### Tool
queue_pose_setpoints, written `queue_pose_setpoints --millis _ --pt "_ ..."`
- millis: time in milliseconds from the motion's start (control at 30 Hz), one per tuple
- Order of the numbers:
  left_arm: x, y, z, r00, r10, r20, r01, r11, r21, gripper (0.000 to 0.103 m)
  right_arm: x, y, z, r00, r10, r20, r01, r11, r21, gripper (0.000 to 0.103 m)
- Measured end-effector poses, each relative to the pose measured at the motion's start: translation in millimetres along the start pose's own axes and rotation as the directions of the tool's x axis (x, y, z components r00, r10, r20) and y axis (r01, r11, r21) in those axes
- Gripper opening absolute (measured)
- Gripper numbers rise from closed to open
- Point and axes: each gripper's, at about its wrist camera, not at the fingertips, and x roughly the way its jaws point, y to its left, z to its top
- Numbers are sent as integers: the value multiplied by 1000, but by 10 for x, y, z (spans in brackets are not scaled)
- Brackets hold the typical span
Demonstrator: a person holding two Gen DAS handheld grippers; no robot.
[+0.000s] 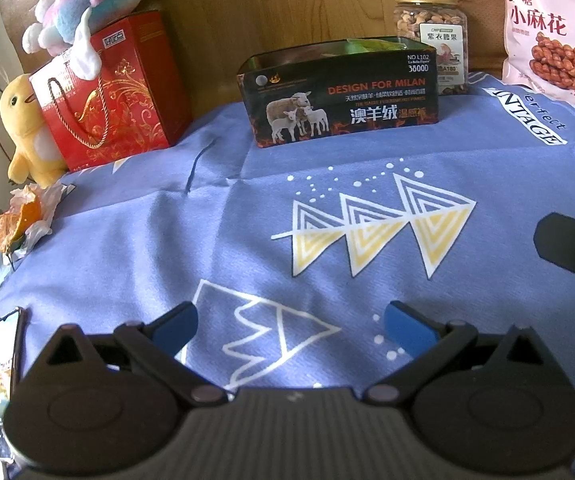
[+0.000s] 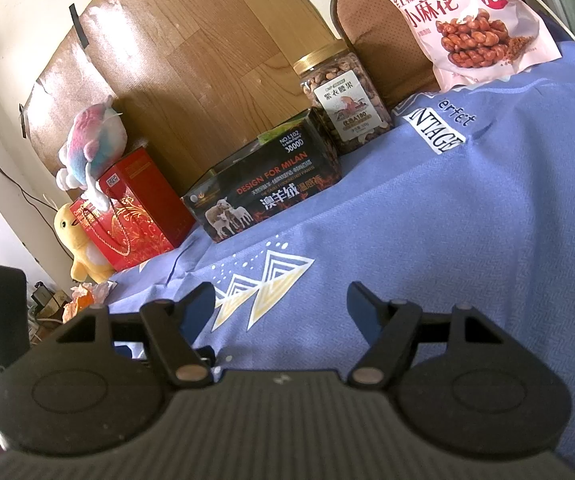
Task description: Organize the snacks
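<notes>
The snacks sat along the far edge of the worktop. The black box (image 1: 339, 92) stood open-topped at the middle of that edge, with something green showing inside; you could not tell from either view what it was or how full the box stood. The nut jar (image 1: 431, 36) stood upright just behind the box's right end, lid on. The pink bag (image 1: 551, 32) leaned toward the far right corner, propped against a brown cushion (image 2: 383, 36), which likely kept it upright with its print facing you.

That line-up would fit snacks gathered at the back already, or jar and bag yet to go into the box; the pictures did not settle which.

Left of the box stood a red gift bag (image 1: 111, 88) with a pastel plush (image 1: 83, 4) on top and a yellow plush (image 1: 27, 128) against its side. Peel on crumpled paper (image 1: 23, 220) lay at the left edge, and a phone (image 1: 1, 384) lay near the near left corner.

You held the left gripper (image 1: 289, 326) low over the bare blue cloth (image 1: 367, 152) near the near edge, its jaws wide apart and gripping nothing. The right gripper (image 2: 281, 312) hung beside it, jaws likewise spread and bare, well short of the snacks, so either hand was free to reach.
</notes>
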Motion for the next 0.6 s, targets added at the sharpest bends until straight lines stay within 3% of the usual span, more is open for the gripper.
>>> queue_pose_setpoints --millis 600 --pt "2 -11 -2 1000 2 2 -2 1000 18 103 -3 -16 -3 1000 -1 2 1 1000 0 75"
